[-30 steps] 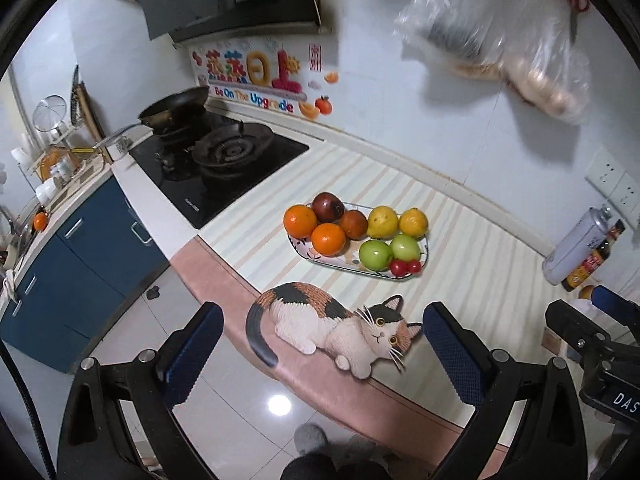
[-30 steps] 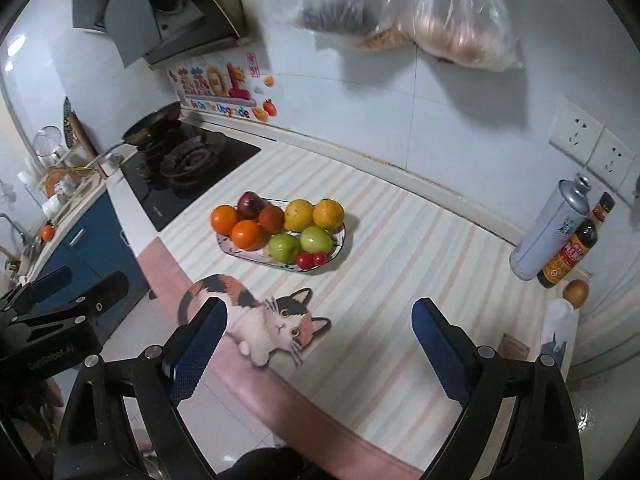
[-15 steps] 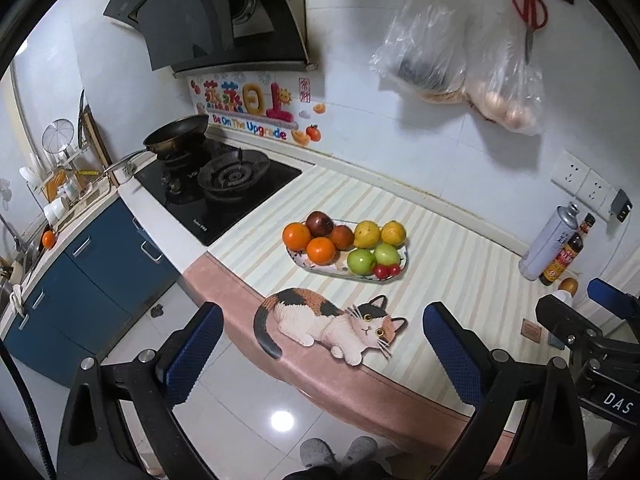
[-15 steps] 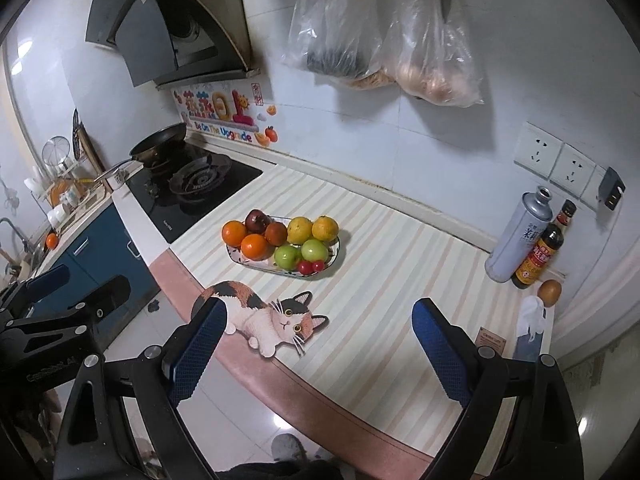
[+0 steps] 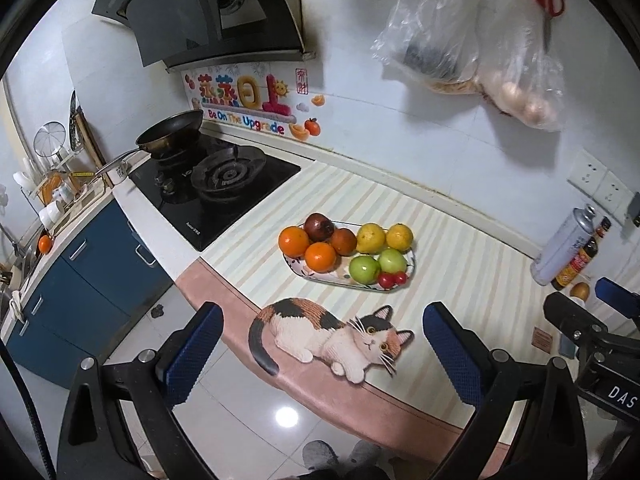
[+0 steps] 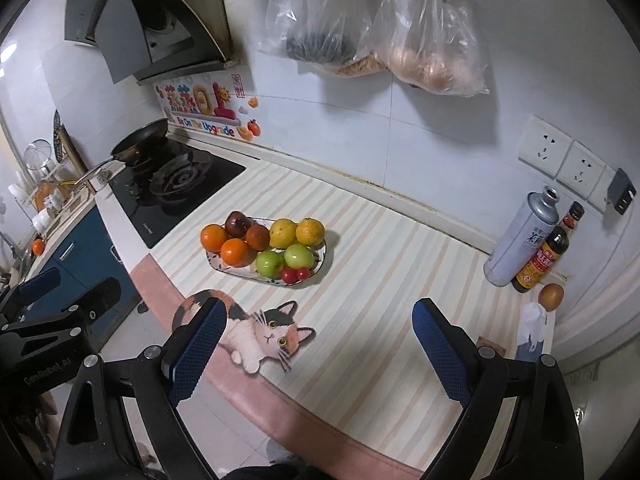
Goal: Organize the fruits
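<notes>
**Both claws hover, fruit plate not yet reached**

Left claw [image 5: 318, 350] and right claw [image 6: 318, 344] both spread wide, empty, held off the surface [image 6: 384, 280] edge. Cat mat [image 6: 256, 330] nearest; beyond it the plate [image 6: 320, 261] w/ oranges [image 6: 236, 251], green apples [image 6: 270, 263], cherry tomatoes [image 6: 295, 275]. Best approach: descend from above, pick an outer fruit first, grip gently so neighbours don't roll.

You see glossy fruit [image 5: 320, 257] on a glazed plate [image 5: 410, 270]. Left of the plate, the hob [image 5: 224, 196] is shiny black glass; under it, the striped mat [image 6: 376, 320] looks matt. Your tool pads [image 5: 452, 356] are rough blue rubber.
</notes>
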Motion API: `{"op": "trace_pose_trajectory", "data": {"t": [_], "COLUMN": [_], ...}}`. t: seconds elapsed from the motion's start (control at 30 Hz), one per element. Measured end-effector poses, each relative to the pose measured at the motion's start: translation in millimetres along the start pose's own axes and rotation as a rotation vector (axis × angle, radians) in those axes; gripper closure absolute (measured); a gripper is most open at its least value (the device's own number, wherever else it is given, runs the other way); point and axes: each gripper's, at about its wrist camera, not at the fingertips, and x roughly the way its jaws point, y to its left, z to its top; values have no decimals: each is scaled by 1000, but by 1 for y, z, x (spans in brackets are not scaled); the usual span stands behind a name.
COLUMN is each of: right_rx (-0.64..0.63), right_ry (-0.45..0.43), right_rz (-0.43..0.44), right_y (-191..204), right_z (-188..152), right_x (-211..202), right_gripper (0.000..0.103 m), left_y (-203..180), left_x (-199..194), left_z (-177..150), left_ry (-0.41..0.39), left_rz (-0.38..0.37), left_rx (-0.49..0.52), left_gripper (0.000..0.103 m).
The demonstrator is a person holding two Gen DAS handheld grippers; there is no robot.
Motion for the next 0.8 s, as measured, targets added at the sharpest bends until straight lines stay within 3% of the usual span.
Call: {"op": "trace_pose_trajectory", "data": {"t": [0.33,0.8], "right_rx": [6,-4], "right_ry": [63,103], "right_rz": [-8,-18], "right_y": [-3,2], "right_z": [23,28], "right_x": [60,94], "right_gripper": [7,1], "left_y": [4,7], "left_x": [46,83], "left_z": [24,32], "left_ry": [45,97], "left_rz": [25,23], "left_rx": [-8,-15], "left_gripper": [1,1]}}
